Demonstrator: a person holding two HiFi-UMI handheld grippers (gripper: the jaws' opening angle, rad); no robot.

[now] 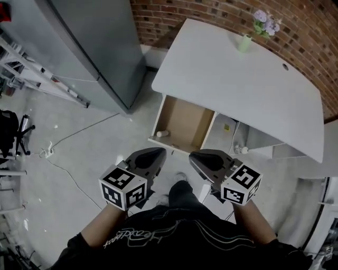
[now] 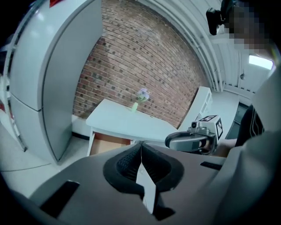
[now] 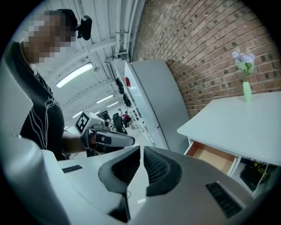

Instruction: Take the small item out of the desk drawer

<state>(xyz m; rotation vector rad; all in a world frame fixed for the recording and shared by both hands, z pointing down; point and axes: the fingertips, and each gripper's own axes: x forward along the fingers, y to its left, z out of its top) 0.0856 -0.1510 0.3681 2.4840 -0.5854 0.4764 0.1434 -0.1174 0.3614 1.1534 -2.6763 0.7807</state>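
The white desk (image 1: 248,89) has its drawer (image 1: 186,122) pulled open, showing a tan wooden bottom. A small pale cylinder-like item (image 1: 162,134) lies in the drawer's front left corner. Both grippers hover side by side in front of the drawer, above the floor, and touch nothing. My left gripper (image 1: 160,153) is shut and empty, with its ribbed pads (image 2: 131,161) meeting. My right gripper (image 1: 193,156) is shut and empty too, its pads (image 3: 153,166) together. Each gripper view shows the other gripper, the left gripper (image 3: 112,139) and the right gripper (image 2: 189,141), with the open drawer (image 2: 109,143) (image 3: 214,157) beyond.
A green vase with purple flowers (image 1: 246,40) stands at the desk's back edge. A tall grey fridge (image 1: 100,47) stands left of the desk against the brick wall (image 1: 211,13). A cable (image 1: 68,137) trails over the floor. Another small white object (image 1: 241,150) lies under the desk.
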